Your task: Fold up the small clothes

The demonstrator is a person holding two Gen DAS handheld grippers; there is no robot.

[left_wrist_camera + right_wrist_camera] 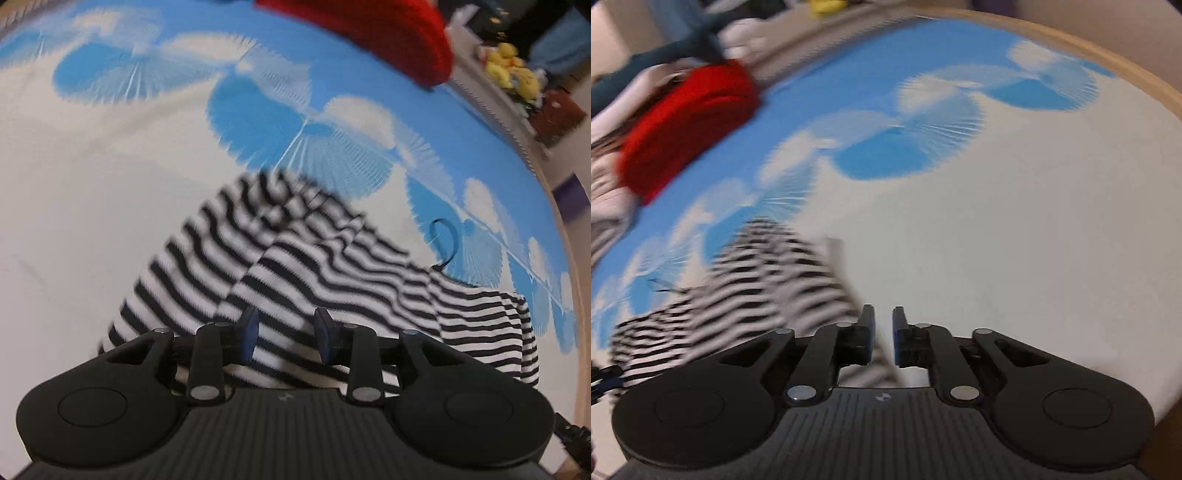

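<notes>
A black-and-white striped garment (303,266) lies rumpled on a blue-and-white patterned cloth (110,166) that covers a round table. My left gripper (286,317) hovers over the near part of the garment, its jaws apart with stripes showing between them and no fold pinched. In the right wrist view the same striped garment (750,295) is blurred and lies to the left. My right gripper (882,314) is at the garment's right edge, with a narrow gap between its jaws. Its pads do not press on the fabric.
A red folded cloth (399,40) lies at the far side of the table, also seen as a red cloth (687,122) at left. The wooden table rim (1108,62) curves along the right. Yellow items (513,70) sit on a shelf beyond. A dark loop (443,240) lies beside the garment.
</notes>
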